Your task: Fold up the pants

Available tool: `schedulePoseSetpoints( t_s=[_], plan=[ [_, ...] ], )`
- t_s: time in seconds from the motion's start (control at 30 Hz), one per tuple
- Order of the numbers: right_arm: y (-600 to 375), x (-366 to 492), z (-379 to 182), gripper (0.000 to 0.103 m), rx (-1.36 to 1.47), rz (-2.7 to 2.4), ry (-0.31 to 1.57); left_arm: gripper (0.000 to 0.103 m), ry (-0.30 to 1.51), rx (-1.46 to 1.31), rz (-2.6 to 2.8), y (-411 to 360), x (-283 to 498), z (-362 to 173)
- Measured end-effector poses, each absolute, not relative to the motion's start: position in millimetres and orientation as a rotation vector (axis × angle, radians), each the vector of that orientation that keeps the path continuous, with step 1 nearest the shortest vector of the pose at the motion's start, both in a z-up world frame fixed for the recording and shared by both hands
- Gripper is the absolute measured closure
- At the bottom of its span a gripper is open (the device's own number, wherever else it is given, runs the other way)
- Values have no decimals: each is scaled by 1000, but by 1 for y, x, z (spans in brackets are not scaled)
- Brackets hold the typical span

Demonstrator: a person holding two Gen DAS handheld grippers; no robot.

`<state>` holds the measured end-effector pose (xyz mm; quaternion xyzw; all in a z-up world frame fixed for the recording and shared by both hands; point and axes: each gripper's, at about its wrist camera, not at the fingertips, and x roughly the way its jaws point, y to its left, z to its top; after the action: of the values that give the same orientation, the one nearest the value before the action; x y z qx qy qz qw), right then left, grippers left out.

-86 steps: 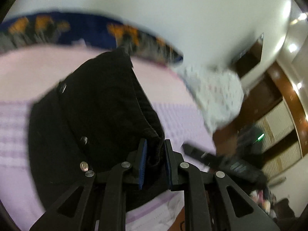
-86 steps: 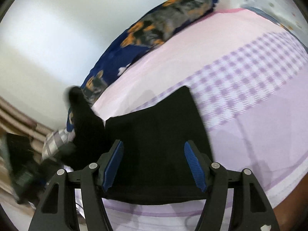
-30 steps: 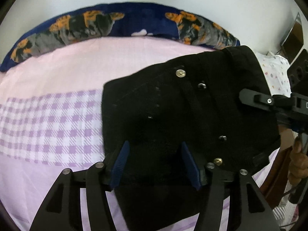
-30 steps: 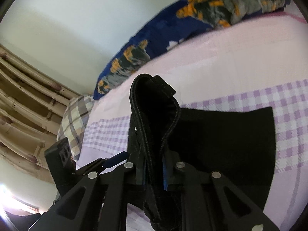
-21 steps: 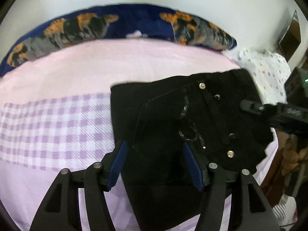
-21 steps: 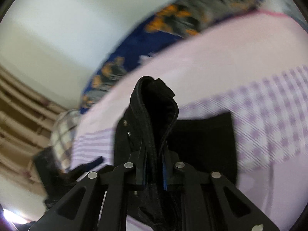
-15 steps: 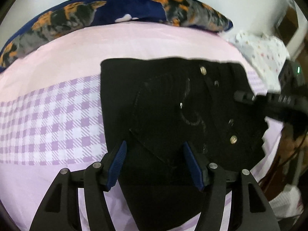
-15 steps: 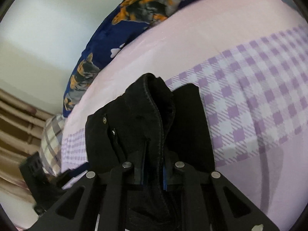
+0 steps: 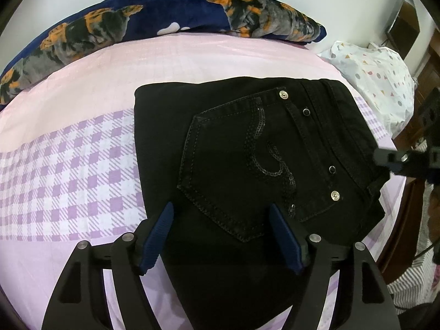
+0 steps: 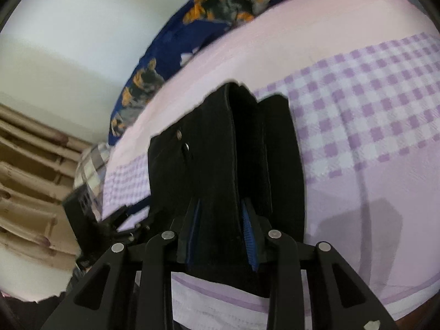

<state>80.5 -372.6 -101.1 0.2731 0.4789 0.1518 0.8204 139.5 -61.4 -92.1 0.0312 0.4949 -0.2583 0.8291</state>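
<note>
The black pants [image 9: 247,165] are lying folded on the pink-and-purple checked sheet [image 9: 68,165] in the middle of the left wrist frame, back pocket [image 9: 236,170] facing up, with the left gripper [image 9: 224,233] hovering at the lower centre, its jaws having just been opening and now standing spread wide over the cloth with nothing pinched. In the right wrist frame the right gripper [image 10: 221,231] is sitting at the bottom centre with a raised fold of the pants [image 10: 233,151] standing between its blue pads [image 10: 249,232]; its jaws have just been opening, and I cannot tell whether the pads are pressing the cloth. A dark blue patterned blanket [image 9: 165,16] is running along the top of the left frame, and a white dotted cloth [image 9: 379,77] is lying at the upper right.
</note>
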Motion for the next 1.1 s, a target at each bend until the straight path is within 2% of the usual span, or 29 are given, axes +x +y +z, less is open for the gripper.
schedulePoseSetpoints(
  t_s=[0.03,0.07,0.1,0.27,0.4,0.5,0.6,0.7,0.73,1.1],
  plan=[
    [-371,81,-104,77,569,304,1023,30,1052,68,-546,-62,139,-92],
    [-372,80,-105,91,567,275,1015,30,1054,68,-544,-62,140,-92],
    [-374,78,-104,93,586,275,1001,30,1060,67,-542,-62,140,-92],
    [-381,48,-85,99,609,268,924,30,1085,80,-565,-61,134,-88],
    [-386,39,-110,99,649,230,967,29,1081,146,-626,-66,116,-89],
    [-389,47,-124,95,698,226,987,29,1047,193,-622,-70,110,-93],
    [-392,53,-113,79,677,216,989,28,1056,171,-620,-69,112,-93],
    [-395,63,-102,72,622,222,958,27,1054,182,-618,-70,113,-94],
    [-397,68,-102,63,610,217,959,27,1053,185,-616,-70,113,-94],
    [-393,120,-115,59,603,321,909,22,1060,176,-602,-70,120,-95]
  ],
)
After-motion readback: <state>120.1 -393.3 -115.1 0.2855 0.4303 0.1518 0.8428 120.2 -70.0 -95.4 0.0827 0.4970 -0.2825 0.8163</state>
